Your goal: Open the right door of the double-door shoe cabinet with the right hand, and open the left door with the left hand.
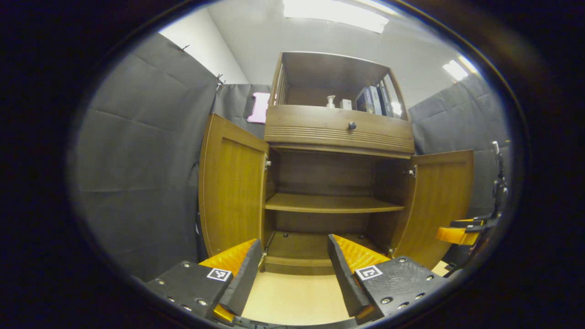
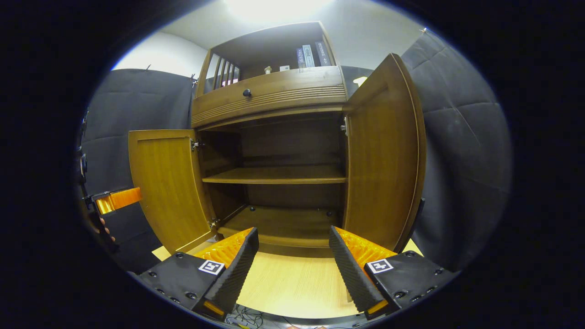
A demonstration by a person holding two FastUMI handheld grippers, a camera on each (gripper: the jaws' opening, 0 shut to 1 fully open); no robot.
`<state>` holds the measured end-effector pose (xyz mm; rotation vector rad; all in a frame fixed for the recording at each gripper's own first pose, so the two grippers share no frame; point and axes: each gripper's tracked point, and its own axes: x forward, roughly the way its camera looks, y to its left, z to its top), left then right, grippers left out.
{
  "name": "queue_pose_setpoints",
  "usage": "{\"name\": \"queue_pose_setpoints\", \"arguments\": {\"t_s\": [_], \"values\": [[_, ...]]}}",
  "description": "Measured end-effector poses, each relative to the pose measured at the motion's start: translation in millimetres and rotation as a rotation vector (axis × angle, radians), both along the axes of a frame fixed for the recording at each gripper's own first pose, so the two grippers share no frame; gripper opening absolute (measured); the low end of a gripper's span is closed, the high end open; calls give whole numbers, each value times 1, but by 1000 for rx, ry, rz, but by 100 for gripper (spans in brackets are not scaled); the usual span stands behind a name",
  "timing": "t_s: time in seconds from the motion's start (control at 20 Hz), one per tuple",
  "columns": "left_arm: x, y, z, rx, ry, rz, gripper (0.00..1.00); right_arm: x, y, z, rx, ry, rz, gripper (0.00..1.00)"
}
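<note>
Ahead of the left claw (image 1: 295,269), the shoe cabinet (image 1: 338,132) is standing with both doors swung out. That claw is gaping wide and holding nothing. The left door (image 1: 231,192) is hanging just up and to its left side, and the right door (image 1: 441,201) is farther off on its other side. The right claw (image 2: 292,262) is gaping wide too, also holding nothing, with the right door (image 2: 384,160) sitting close on its right. I think the job is looking done. One thing could go wrong: a claw swinging sideways could be bumping a door and pushing it back shut, because both doors are hanging loose and near.
</note>
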<state>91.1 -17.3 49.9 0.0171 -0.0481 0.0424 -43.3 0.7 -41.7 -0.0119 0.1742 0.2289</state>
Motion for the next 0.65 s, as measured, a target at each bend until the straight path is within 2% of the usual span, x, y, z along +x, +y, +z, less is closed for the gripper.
{"name": "queue_pose_setpoints", "arguments": {"t_s": [0.2, 0.6, 0.65], "values": [[-6, 8, -9, 3, 14, 39, 84, -2, 5, -3, -9, 10, 2, 98], [-18, 24, -11, -12, 1, 53, 88, 7, 10, 2, -3, 10, -42, 98], [-19, 27, -10, -26, -7, 50, 88, 8, 12, 3, -5, 8, -47, 92]]}}
